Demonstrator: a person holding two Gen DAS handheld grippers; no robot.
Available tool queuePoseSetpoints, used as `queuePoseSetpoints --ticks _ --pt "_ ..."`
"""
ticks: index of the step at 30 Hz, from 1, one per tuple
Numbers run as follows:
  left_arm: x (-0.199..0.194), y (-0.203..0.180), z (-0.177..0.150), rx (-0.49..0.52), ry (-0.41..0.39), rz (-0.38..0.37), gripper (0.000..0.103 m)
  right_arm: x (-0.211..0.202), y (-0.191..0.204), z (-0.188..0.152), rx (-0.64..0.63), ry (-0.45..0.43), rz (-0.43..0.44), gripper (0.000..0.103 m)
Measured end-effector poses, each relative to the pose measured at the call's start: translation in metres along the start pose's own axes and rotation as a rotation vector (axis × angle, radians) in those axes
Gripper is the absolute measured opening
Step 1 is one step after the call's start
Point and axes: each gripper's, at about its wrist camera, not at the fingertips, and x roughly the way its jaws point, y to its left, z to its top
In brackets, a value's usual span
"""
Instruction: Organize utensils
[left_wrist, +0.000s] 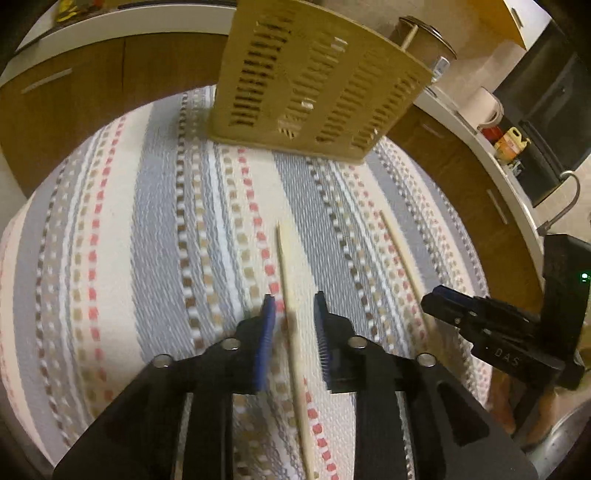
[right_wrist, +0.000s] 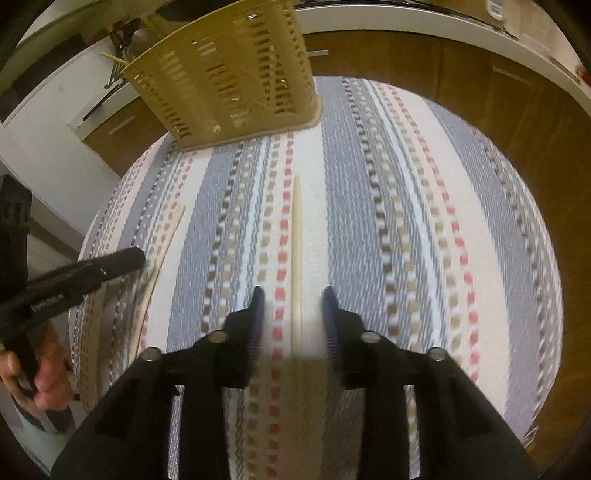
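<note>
I had both tools over the worktop, each set astride one chopstick. My left tool stood open, its blue ribbed pads on either side of the left chopstick, which ran at a slight slant between them and lay nearer the left pad. My right tool was open too, and the right chopstick lay almost straight down the middle of its gap. Neither stick was gripped yet.

To do this well, I judged I should settle lower, square the left tool to its slanted stick, and close gently near the thicker end so the thin stick would not roll or pivot out.

The sticks were pale, slender and tapered, probably smooth wood. They lay on a coarse woven cloth striped in grey, cream, red and tan. Beyond them stood the tan slotted plastic caddy, upright on the cloth, well apart from both sticks.
</note>
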Motion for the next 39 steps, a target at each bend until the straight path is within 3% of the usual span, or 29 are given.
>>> queuePoseSetpoints --ticks 3,7,11,20,21,22,25,27,30,33,39 --pt "0.004 0.001 0.014 0.026 0.040 0.006 0.023 0.007 0.004 0.018 -0.037 0.035 -0.013 0.034" --pt "0.024 -0.006 0.025 0.088 0.158 0.009 0.023 0.023 0.007 0.033 -0.055 0.117 -0.010 0.033" --pt "0.037 -0.019 0.026 0.170 0.225 0.066 0.023 0.031 0.013 0.044 -0.080 0.177 -0.008 0.033" --pt "0.057 -0.034 0.051 0.221 0.297 0.104 0.021 0.048 0.028 0.067 -0.142 0.270 -0.069 0.018" --pt "0.060 -0.037 0.051 0.231 0.303 0.108 0.020 0.050 0.029 0.068 -0.147 0.276 -0.077 0.012" --pt "0.059 -0.037 0.050 0.240 0.305 0.118 0.015 0.052 0.030 0.069 -0.157 0.279 -0.098 0.007" --pt "0.061 -0.036 0.051 0.238 0.300 0.153 0.005 0.053 0.032 0.071 -0.173 0.288 -0.110 0.005" --pt "0.060 -0.033 0.051 0.206 0.281 0.146 0.003 0.052 0.032 0.069 -0.188 0.279 -0.112 0.004" --pt "0.045 -0.031 0.049 0.183 0.160 0.137 0.000 0.044 0.031 0.066 -0.182 0.239 -0.073 0.004" --pt "0.017 -0.035 0.048 0.170 0.041 0.064 0.000 0.019 0.030 0.060 -0.189 0.152 -0.028 0.004" --pt "-0.038 -0.052 0.046 0.208 -0.190 0.025 0.000 -0.042 0.025 0.039 -0.177 -0.070 0.069 0.004"
